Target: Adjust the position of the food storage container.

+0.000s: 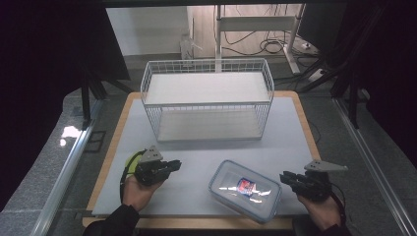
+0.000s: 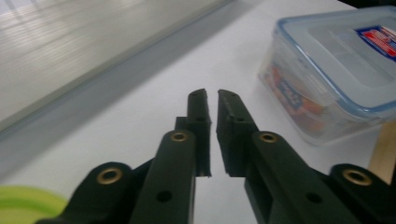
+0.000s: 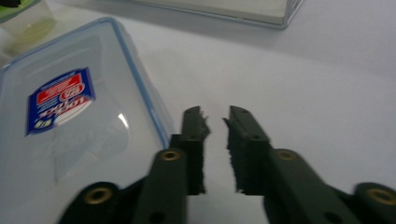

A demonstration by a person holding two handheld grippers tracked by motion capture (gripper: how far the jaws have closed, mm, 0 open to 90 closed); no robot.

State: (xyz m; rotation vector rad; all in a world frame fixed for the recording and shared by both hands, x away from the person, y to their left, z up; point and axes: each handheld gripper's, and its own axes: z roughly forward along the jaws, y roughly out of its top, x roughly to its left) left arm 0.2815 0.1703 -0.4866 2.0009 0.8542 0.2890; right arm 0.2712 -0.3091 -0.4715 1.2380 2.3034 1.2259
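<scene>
A white-topped table (image 1: 147, 142) was seen from above, with a person's two hands entering from the near edge. At the left, the left gripper (image 1: 175, 165) lay level, just above the tabletop and pointing right; its own view showed the black jaws nearly together with only a thin slit between them, holding nothing. Farther back at the centre stood a white wire basket (image 1: 206, 101) with a flat shelf across its top.

Between the grippers, at the near edge, lay a clear plastic container (image 1: 246, 191) with a blue-rimmed snap lid and a red and blue label, turned at a slant. At the right, the right gripper (image 1: 284, 178) pointed left toward it, its tips just beside the container's edge, jaws drawn close with a narrow gap and empty.

The step in hand appeared to be taking hold of the container. To do it well, both pairs of jaws would probably need to open wide before closing on opposite sides, gripping evenly so the slanted box does not twist or slide off the near edge.
</scene>
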